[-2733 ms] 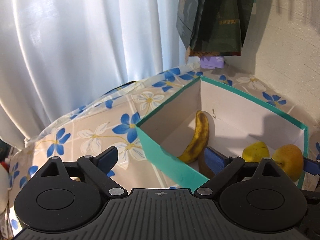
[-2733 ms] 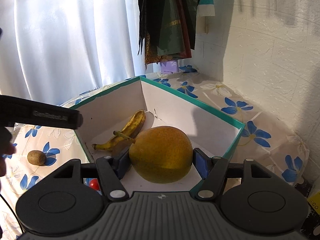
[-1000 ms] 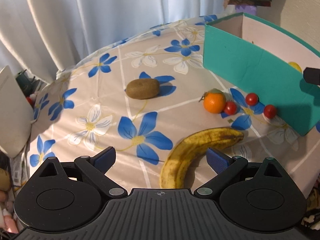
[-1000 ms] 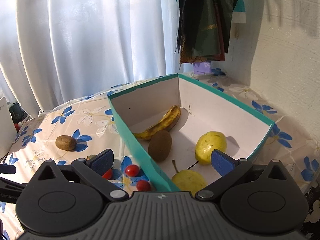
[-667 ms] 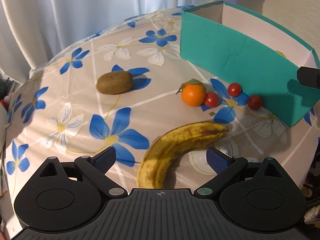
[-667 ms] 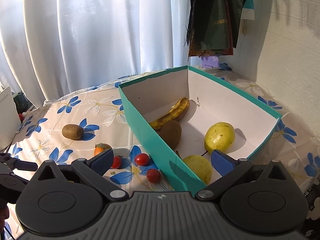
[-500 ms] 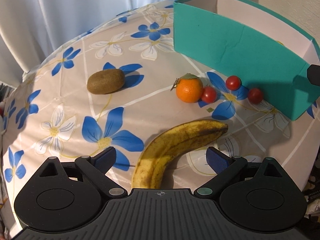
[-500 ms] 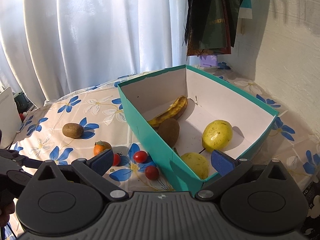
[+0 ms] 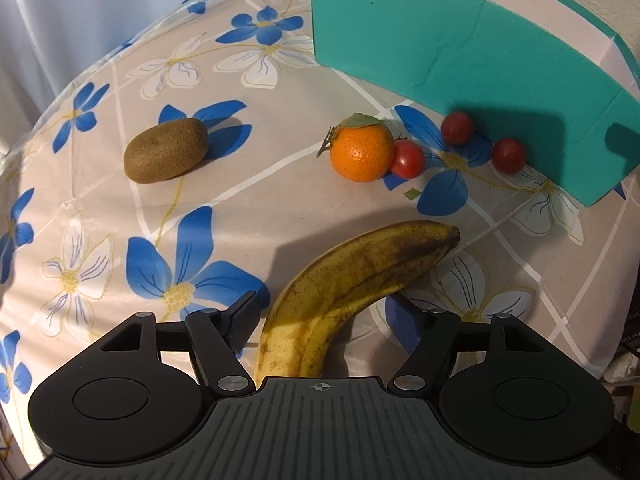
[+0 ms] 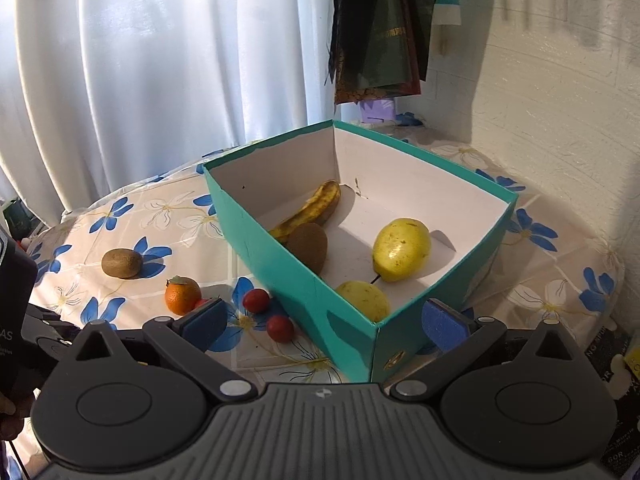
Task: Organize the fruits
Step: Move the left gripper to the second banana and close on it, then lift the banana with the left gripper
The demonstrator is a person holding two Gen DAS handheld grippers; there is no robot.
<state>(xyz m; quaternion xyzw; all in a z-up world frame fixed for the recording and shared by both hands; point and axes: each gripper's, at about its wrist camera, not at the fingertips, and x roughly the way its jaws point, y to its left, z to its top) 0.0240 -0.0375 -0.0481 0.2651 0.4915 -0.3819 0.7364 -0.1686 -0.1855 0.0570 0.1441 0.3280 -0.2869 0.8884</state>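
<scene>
The left gripper straddles the stalk half of a ripe, brown-streaked banana lying on the flowered tablecloth. Its jaws have just been closing with the fruit between them, but a gap shows on each side, so the pads do not yet press. To do this well, I judge the squeeze should land on the thick middle, gentle enough not to bruise soft flesh, and the lift should go straight up before swinging toward the box.

Beyond the banana lie a mandarin touching one of three cherry tomatoes, and a kiwi well apart to the left. Farthest stands the teal box.

The right gripper hangs open and empty near the box's corner; inside lie another banana, a kiwi and two yellow fruits.
</scene>
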